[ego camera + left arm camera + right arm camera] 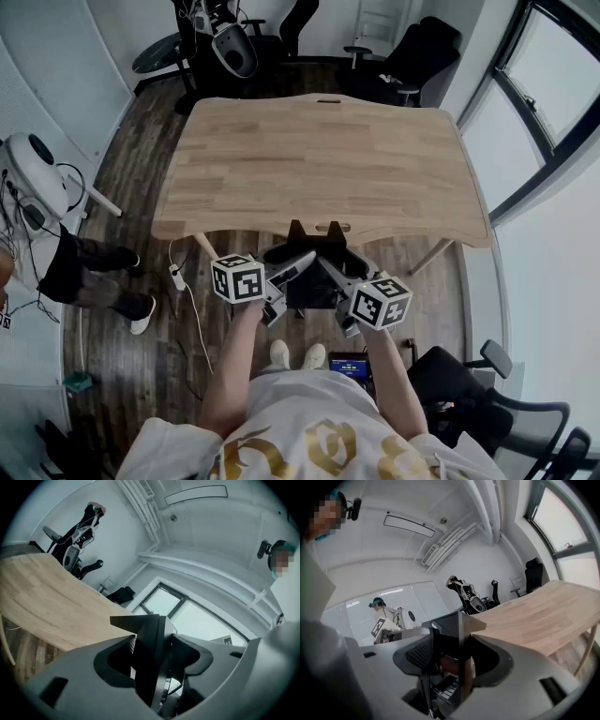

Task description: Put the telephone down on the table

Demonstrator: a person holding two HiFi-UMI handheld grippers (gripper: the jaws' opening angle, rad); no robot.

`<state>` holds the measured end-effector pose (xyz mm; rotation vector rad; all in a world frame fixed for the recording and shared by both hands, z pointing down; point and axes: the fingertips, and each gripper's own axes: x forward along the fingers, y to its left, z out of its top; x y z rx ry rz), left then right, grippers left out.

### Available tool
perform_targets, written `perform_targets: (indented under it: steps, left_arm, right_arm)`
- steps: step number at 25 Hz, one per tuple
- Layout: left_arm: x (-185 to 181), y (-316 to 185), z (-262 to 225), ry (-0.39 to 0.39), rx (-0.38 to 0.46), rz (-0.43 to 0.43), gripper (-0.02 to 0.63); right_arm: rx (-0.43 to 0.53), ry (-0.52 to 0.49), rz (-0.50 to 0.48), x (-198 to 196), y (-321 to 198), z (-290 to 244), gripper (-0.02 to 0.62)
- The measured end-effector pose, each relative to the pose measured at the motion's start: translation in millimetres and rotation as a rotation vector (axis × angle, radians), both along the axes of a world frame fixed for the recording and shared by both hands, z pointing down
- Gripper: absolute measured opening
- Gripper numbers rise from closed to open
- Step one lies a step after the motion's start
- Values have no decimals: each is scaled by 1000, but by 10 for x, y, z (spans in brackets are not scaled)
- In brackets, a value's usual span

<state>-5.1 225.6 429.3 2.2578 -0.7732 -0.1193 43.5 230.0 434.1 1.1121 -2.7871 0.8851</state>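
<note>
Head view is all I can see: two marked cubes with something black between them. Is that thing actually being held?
Observer: Yes. In the left gripper view, the left gripper has its jaws closed on a black telephone.
Operator: And the other?
Observer: The right gripper clamps it too; rows of keys show beneath its jaws.
Operator: Anyone else nearby?
Observer: The right gripper view shows a person standing at the far wall, wearing headgear.

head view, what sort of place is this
Probably an office or lab workroom. A large wooden table stands in the middle, black office chairs sit by the far wall, and tall windows run along one side.
</note>
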Motion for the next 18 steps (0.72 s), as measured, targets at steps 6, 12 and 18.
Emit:
perform_targets:
  steps: [6, 12, 18]
  left_arm:
    - [-7, 5, -18, -4, -3, 2, 229]
    - [-12, 31, -70, -31, 15, 7, 229]
    - [84, 53, -115, -30, 20, 7, 229]
  right_arm:
    - [5, 5, -8, -11, 1, -21, 245]
    - [-19, -17, -17, -21, 29, -51, 245]
    - [-7, -18, -4, 81, 52, -103, 245]
